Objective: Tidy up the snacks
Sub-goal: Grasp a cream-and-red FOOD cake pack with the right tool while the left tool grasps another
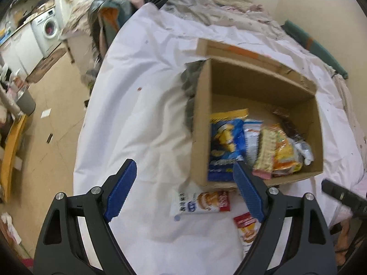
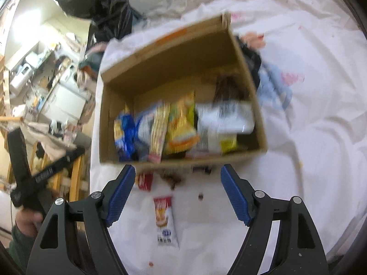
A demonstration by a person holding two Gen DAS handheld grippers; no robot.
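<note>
An open cardboard box (image 1: 201,119) (image 2: 183,52) stands on a white sheet and holds several snack packets standing on edge: a blue and yellow one (image 1: 224,142) (image 2: 125,133), an orange one (image 1: 282,151) (image 2: 181,123) and a white one (image 2: 224,116). A white and red snack packet (image 1: 201,202) (image 2: 164,222) lies on the sheet in front of the box. A second red packet (image 1: 246,229) (image 2: 145,181) lies beside it. My left gripper (image 1: 184,178) is open and empty above the sheet. My right gripper (image 2: 176,183) is open and empty above the loose packet.
The white sheet (image 1: 142,105) (image 2: 309,137) covers a bed or table. Clothes and a black bag (image 1: 128,2) are piled behind the box. A kitchen with a washing machine (image 1: 47,28) lies to the left. The other gripper shows at each view's edge (image 1: 341,197) (image 2: 34,171).
</note>
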